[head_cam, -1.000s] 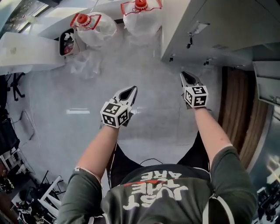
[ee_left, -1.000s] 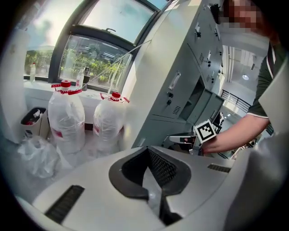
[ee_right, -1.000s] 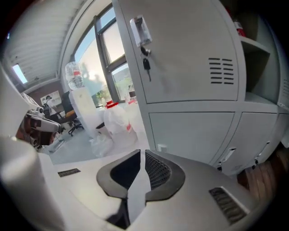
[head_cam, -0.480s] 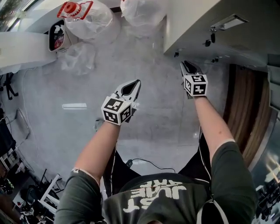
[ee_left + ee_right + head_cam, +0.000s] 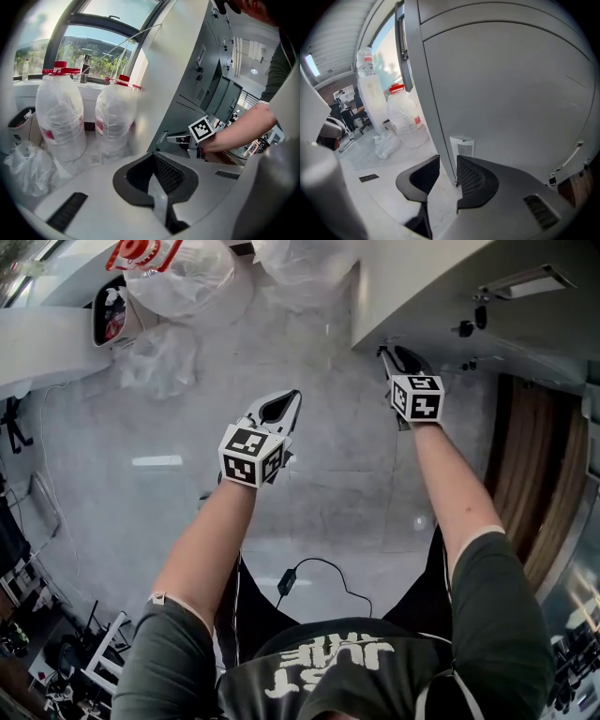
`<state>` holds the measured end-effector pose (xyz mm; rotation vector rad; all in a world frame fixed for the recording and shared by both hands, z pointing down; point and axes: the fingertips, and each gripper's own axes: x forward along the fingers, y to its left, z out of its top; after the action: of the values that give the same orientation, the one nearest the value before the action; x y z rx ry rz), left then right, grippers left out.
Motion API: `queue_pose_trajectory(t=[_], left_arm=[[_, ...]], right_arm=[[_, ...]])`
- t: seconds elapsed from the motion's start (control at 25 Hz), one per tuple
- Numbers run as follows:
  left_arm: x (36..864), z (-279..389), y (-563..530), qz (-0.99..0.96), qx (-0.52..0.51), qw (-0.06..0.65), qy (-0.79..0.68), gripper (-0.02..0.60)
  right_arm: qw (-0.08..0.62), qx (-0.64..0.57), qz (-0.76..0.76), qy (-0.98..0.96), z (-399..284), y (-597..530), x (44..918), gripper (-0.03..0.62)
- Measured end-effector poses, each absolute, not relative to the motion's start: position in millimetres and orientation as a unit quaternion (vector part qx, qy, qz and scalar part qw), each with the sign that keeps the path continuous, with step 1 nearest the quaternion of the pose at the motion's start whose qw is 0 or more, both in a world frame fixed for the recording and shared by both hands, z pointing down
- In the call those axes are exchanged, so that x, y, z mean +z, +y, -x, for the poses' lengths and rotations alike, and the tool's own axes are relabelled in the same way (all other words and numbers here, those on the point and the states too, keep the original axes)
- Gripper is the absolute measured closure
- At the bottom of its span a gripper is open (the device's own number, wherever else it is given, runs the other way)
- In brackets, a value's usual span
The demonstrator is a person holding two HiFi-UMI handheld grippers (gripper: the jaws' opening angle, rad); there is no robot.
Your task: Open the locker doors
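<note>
The grey lockers (image 5: 441, 277) rise at the upper right of the head view. My right gripper (image 5: 394, 357) reaches their lower left corner. In the right gripper view its jaws (image 5: 447, 176) are opening, and the thin edge of a locker door (image 5: 436, 122) stands between them; the left pad is clear of it. The door's flat grey panel (image 5: 511, 93) fills the right of that view. My left gripper (image 5: 281, 409) hangs over the floor to the left, shut (image 5: 159, 187) with nothing in it. From the left gripper view the right gripper's marker cube (image 5: 203, 130) shows at the locker's foot.
Two large water jugs (image 5: 61, 117) (image 5: 115, 115) in plastic stand by the window wall, with a small bin (image 5: 111, 315) and a crumpled bag (image 5: 155, 362) beside them. A black cable (image 5: 319, 573) lies on the floor near the person's feet. Wooden panelling (image 5: 525, 456) runs along the right.
My right gripper has moved up to the locker's corner and its jaws have parted. The left gripper has drifted slightly forward and stays shut.
</note>
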<state>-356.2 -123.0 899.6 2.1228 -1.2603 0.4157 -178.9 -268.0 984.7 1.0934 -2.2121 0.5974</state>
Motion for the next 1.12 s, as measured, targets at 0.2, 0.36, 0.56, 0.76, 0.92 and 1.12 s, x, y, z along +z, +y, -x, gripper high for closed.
queue_pose_trajectory(t=[0.2, 0.36, 0.56, 0.76, 0.92, 1.12], left_arm=[[907, 349, -135, -0.806, 0.162, 0.311, -0.476, 0.575], [907, 347, -139, -0.807, 0.155, 0.312, -0.477, 0.575], [907, 348, -134, -0.806, 0.151, 0.315, -0.477, 0.575], [908, 353, -128, -0.802, 0.153, 0.318, -0.481, 0.575], [906, 354, -126, -0.802, 0.152, 0.318, -0.482, 0.575], [904, 357, -123, -0.801, 0.151, 0.319, -0.484, 0.575]], right_arm=[[0.301, 0.212, -0.408, -0.836, 189, -282, 990, 0.465], [0.297, 0.214, -0.418, -0.832, 193, -289, 990, 0.447], [0.296, 0.224, -0.431, -0.823, 192, -295, 991, 0.428], [0.306, 0.223, -0.419, -0.825, 200, -293, 995, 0.418], [0.316, 0.207, -0.415, -0.828, 200, -294, 997, 0.416], [0.330, 0.199, -0.405, -0.829, 199, -283, 998, 0.416]])
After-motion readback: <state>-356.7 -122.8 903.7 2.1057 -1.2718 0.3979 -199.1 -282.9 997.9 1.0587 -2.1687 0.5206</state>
